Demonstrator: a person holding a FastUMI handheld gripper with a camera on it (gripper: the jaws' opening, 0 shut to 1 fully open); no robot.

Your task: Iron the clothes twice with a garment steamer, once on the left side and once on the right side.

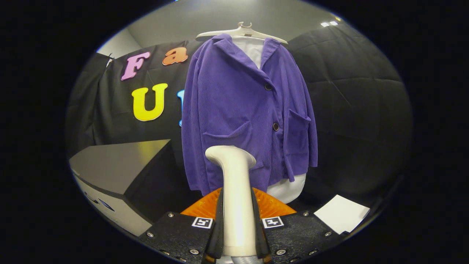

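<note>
I hold the garment steamer [236,205] clamped between both fingers of the gripper [238,234], the purple jacket [238,110] ahead; a loose hanger risks swinging it away.

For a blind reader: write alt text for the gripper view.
The gripper is shut on a white garment steamer, its head raised toward a purple corduroy jacket hanging beyond on a white hanger. A grey table stands beside the jacket.
</note>
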